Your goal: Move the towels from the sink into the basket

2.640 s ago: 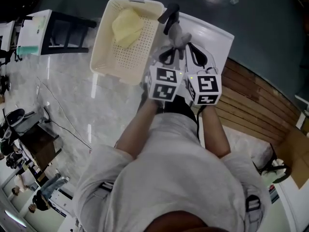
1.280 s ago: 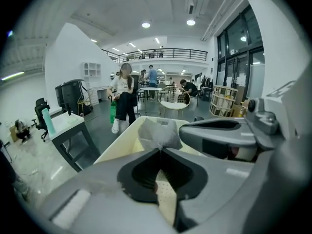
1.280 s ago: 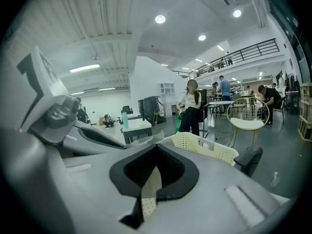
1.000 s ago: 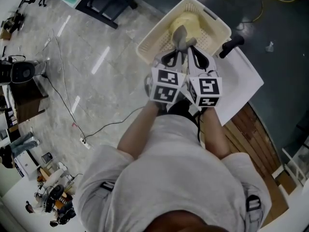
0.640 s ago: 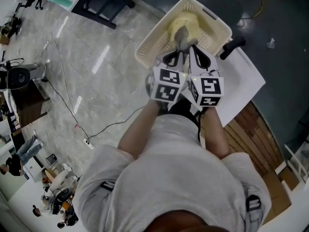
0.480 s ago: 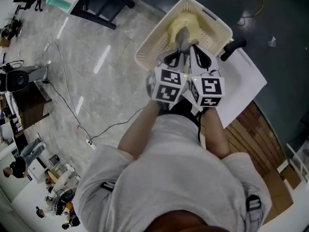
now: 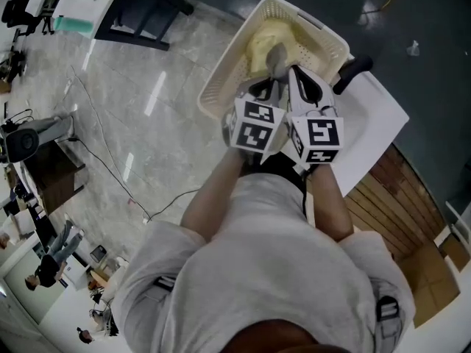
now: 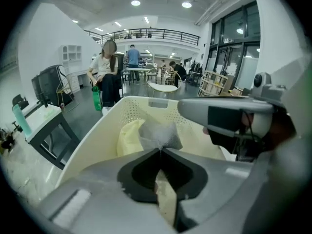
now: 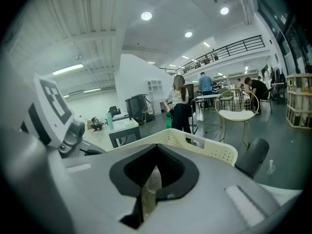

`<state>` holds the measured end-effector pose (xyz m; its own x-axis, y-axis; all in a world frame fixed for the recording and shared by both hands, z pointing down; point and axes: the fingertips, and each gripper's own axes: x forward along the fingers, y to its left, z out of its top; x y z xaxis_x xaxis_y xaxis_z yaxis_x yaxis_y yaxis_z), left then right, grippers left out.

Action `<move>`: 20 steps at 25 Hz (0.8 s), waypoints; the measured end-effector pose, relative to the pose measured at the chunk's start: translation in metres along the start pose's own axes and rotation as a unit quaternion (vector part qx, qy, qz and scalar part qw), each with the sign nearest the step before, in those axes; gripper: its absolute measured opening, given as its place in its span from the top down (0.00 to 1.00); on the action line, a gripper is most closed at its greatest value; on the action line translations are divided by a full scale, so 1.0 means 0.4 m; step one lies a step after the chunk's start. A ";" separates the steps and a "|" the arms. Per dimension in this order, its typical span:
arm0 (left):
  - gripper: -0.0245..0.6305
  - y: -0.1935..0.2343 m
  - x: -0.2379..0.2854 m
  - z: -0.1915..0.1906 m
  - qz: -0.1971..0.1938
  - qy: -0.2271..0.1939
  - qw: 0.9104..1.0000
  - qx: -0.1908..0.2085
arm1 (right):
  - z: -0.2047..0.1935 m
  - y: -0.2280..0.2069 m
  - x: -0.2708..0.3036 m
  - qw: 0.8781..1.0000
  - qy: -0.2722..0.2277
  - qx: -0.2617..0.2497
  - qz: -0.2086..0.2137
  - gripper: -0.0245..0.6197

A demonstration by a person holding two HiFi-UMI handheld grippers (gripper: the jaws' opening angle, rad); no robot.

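Observation:
A grey towel [image 7: 276, 53] hangs over the cream perforated basket [image 7: 221, 79], pinched between both grippers. My left gripper [image 7: 269, 76] is shut on its bunched corner [image 8: 158, 133], which sticks out past the tips. My right gripper [image 7: 290, 72] is shut too, and a strip of the same cloth [image 9: 148, 186] shows between its jaws. A yellow towel [image 7: 266, 35] lies inside the basket, seen also as a yellow towel [image 8: 129, 136] behind the grey one. The white sink [image 7: 375, 116] is just right of the basket, with its black faucet [image 7: 352, 72] at the near rim.
A slatted wooden counter [image 7: 390, 190] runs along the sink's right side. A black-legged table [image 7: 140, 6] stands left of the basket, and a cable [image 7: 110, 168] trails over the marble floor. Seated and standing people [image 8: 109, 72] and a round chair [image 9: 239, 113] are farther off.
Both grippers have carried the grey towel from beside the faucet at the sink's edge to above the basket. Over the last second they have held nearly still there, jaws unchanged.

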<state>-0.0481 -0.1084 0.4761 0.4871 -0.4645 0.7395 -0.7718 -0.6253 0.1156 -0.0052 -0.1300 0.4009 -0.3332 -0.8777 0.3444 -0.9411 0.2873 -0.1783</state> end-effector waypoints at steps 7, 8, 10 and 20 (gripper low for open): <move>0.92 0.004 0.048 -0.005 -0.028 0.038 0.999 0.005 | 0.005 -0.052 0.005 0.999 0.001 0.012 -0.030 0.95; 0.92 0.003 0.058 -0.010 -0.031 0.043 0.999 0.005 | 0.002 -0.058 0.005 0.999 0.002 0.013 -0.034 0.95; 0.92 -0.002 0.075 -0.020 -0.038 0.053 0.998 0.004 | -0.001 -0.070 0.000 0.999 0.002 0.015 -0.042 0.95; 0.90 -0.018 0.138 -0.058 -0.057 0.075 0.996 0.010 | -0.014 -0.110 -0.018 0.997 0.005 0.027 -0.073 0.95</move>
<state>-0.0250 -0.1150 0.5314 0.5030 -0.2920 0.8135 -0.7061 -0.6817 0.1919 0.0384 -0.1344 0.4115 -0.1932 -0.9048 0.3796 -0.9754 0.1352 -0.1741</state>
